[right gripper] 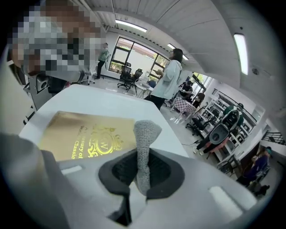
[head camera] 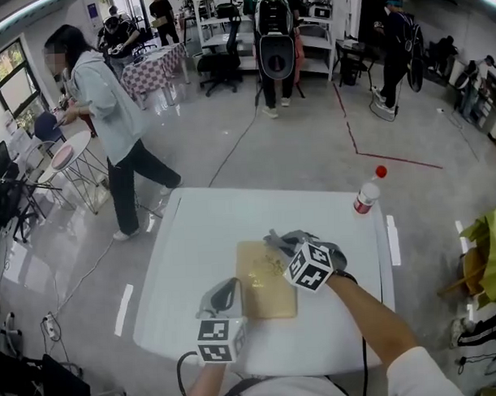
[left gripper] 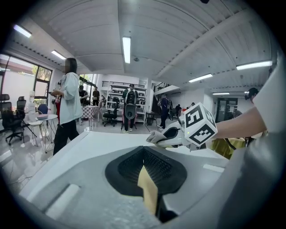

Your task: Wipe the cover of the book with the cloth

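A gold-covered book [head camera: 265, 280] lies flat on the white table [head camera: 193, 244]; in the right gripper view the book [right gripper: 85, 136] shows ornate gold lettering. My left gripper [head camera: 229, 289] is shut on the book's near left edge, and a tan sliver of that book edge [left gripper: 149, 190] sits between its jaws. My right gripper [head camera: 280, 245] hovers over the book's far right corner, shut on a grey knitted cloth [right gripper: 144, 147]. The cloth [head camera: 275, 241] sticks out beyond the jaws. The right gripper [left gripper: 163, 137] with its marker cube also shows in the left gripper view.
A plastic bottle with a red cap [head camera: 366, 194] stands near the table's far right corner. A person [head camera: 107, 109] walks past the table's far left beside a small round table [head camera: 68, 155]. A yellow-green garment [head camera: 491, 241] hangs at the right.
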